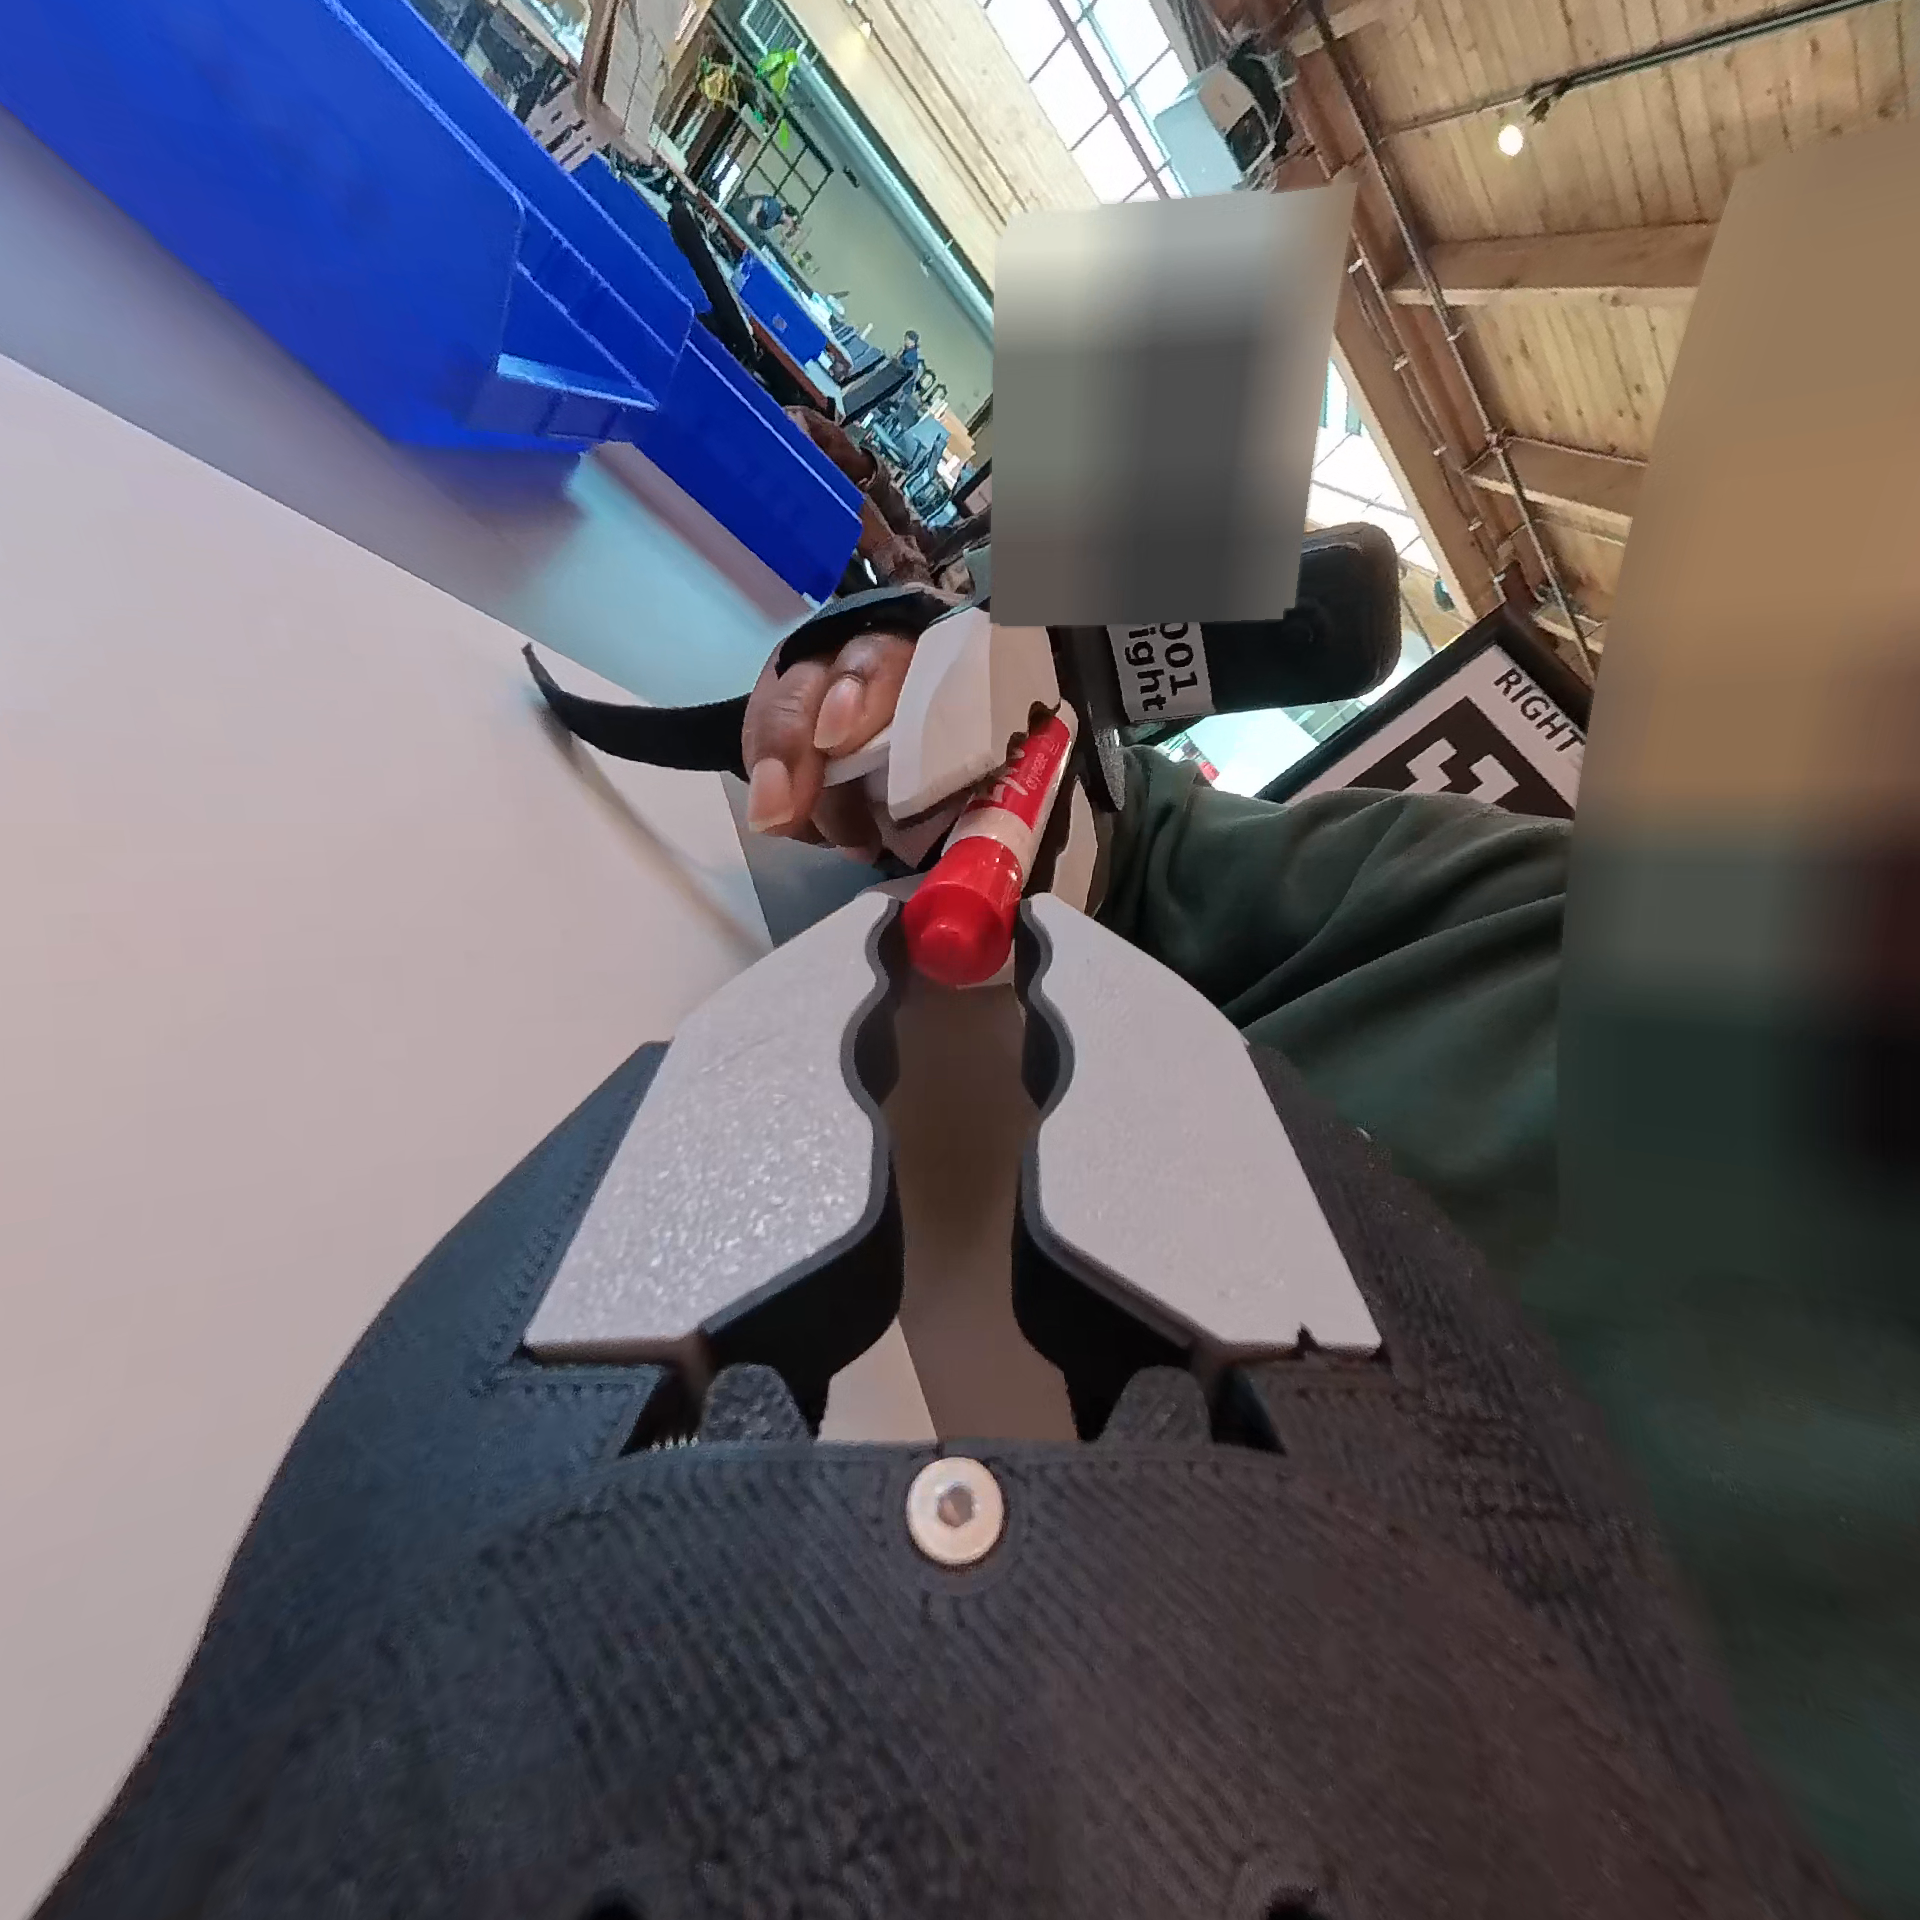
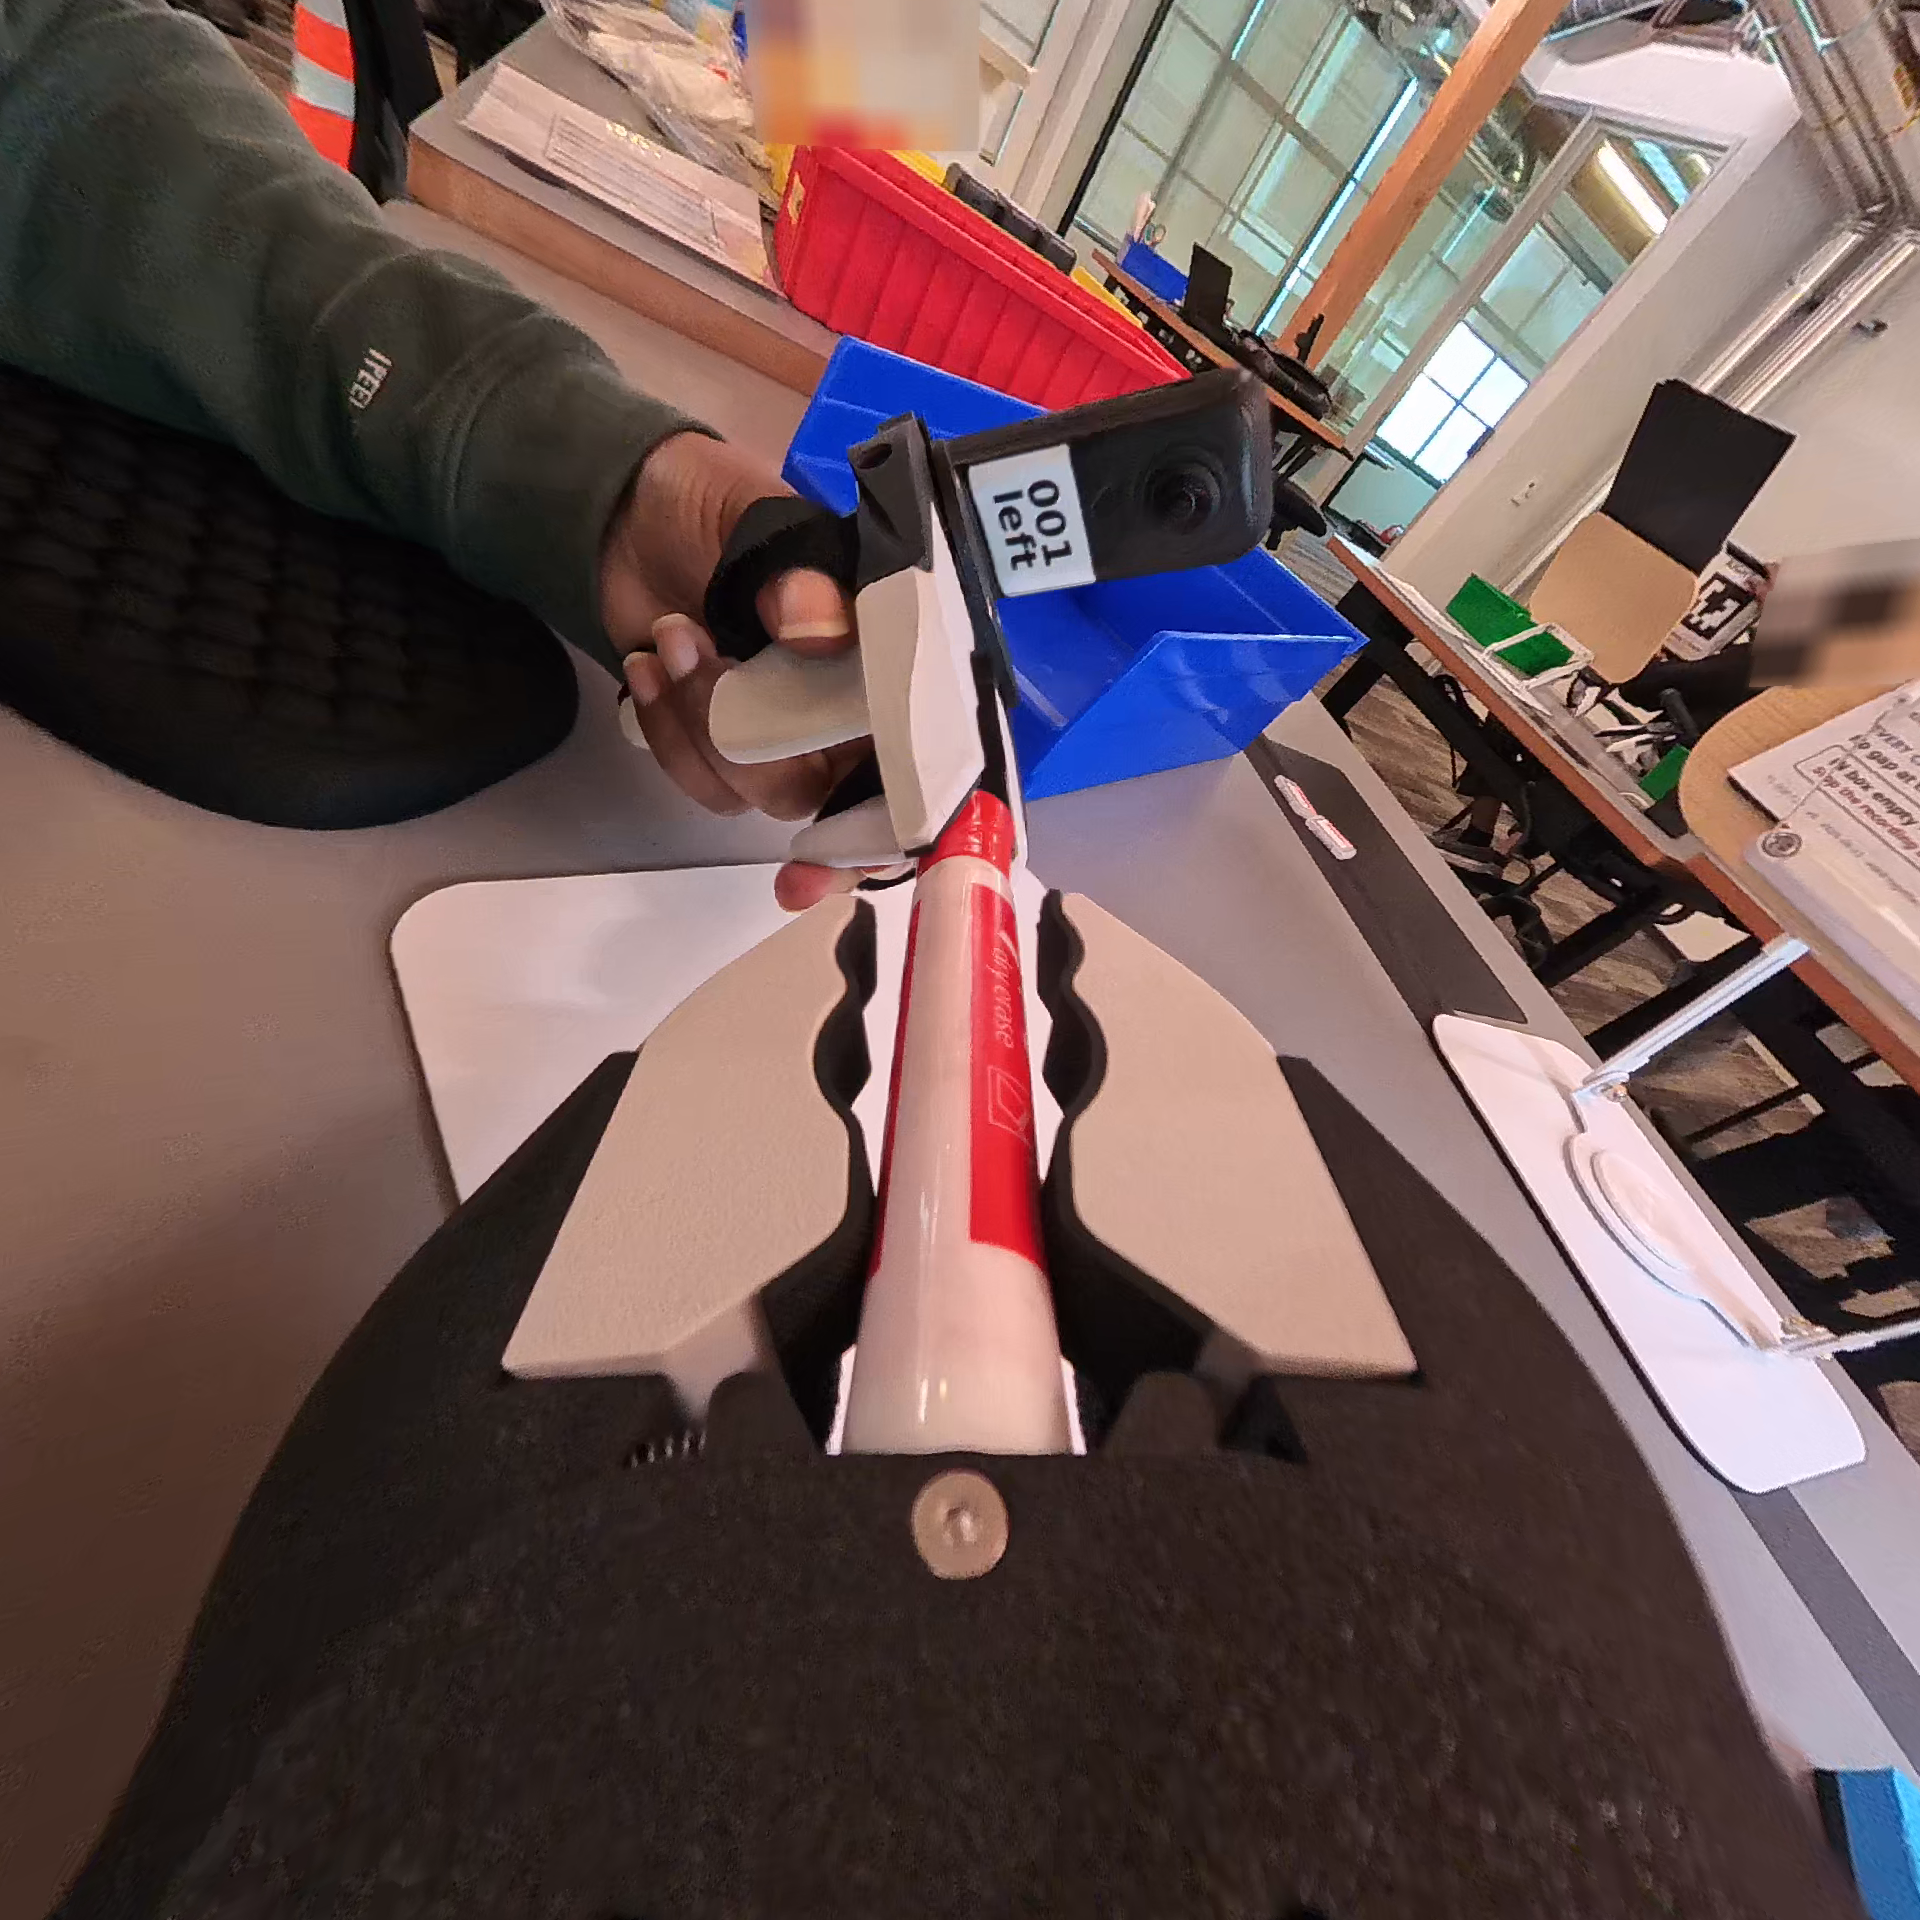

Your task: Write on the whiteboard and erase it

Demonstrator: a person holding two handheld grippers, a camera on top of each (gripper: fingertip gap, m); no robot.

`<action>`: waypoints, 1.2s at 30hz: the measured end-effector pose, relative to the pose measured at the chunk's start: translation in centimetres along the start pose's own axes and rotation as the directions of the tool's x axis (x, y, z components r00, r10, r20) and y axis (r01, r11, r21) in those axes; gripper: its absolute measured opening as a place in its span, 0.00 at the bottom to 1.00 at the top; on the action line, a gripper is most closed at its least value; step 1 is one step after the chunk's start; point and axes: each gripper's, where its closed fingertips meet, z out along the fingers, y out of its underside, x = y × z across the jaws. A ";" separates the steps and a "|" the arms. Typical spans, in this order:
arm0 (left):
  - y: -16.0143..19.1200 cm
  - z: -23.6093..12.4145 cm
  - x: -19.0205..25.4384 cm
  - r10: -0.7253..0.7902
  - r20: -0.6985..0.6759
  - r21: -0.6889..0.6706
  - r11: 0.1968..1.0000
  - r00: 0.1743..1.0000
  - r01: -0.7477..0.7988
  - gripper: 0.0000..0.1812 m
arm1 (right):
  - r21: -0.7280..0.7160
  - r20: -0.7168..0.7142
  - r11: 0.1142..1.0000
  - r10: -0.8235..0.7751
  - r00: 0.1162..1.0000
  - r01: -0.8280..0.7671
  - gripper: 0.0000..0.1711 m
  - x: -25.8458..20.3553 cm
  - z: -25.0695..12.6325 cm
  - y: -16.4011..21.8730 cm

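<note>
Above the blank whiteboard on the worktop, our right gripper clamps the marker barrel while our left gripper pinches its red cap, so uncapping, writing and erasing all remain.

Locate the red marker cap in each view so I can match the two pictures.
Left wrist view: the red cap sits just above centre, at the tips of the left gripper.
Right wrist view: the cap sits at upper centre, far end of the marker, under the left gripper's grey fingers.
Shared landmark: the blue bin.
</note>
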 end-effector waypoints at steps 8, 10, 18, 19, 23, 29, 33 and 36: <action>-0.9 -0.2 0.2 -0.018 -0.068 0.044 0.999 0.997 0.021 0.10 | -0.006 0.007 1.000 0.023 1.000 -0.022 0.18 0.9 0.0 -0.4; -1.0 -0.3 0.2 -0.027 -0.077 0.050 0.998 0.997 0.031 0.10 | -0.002 0.022 0.999 0.047 0.999 -0.047 0.18 1.1 0.1 -0.5; -1.8 -0.5 0.3 0.025 -0.047 0.077 0.997 0.999 -0.022 0.10 | 0.017 0.073 0.990 0.136 0.988 -0.138 0.18 1.8 0.1 -0.8; -1.7 -0.5 0.3 0.015 -0.056 0.074 0.997 0.998 -0.011 0.10 | 0.013 0.077 0.990 0.141 0.987 -0.142 0.18 1.8 0.0 -0.7; -4.9 -6.6 -2.7 -0.064 0.044 0.323 0.945 0.997 0.046 0.09 | 0.108 0.014 0.963 0.246 0.969 -0.246 0.18 5.1 -2.9 -1.6; -3.6 -4.0 -1.5 0.138 0.105 0.163 0.975 0.985 -0.154 0.10 | 0.032 0.035 0.960 0.278 0.960 -0.279 0.19 5.2 -2.5 0.6; -2.5 -6.9 -3.2 0.181 0.223 0.148 0.965 0.958 -0.217 0.10 | -0.042 0.061 0.928 0.372 0.926 -0.370 0.19 5.4 -2.2 3.3; -2.3 -7.4 -3.3 0.245 0.272 0.107 0.953 0.931 -0.282 0.11 | -0.101 0.071 0.904 0.424 0.903 -0.416 0.19 5.3 -2.1 4.5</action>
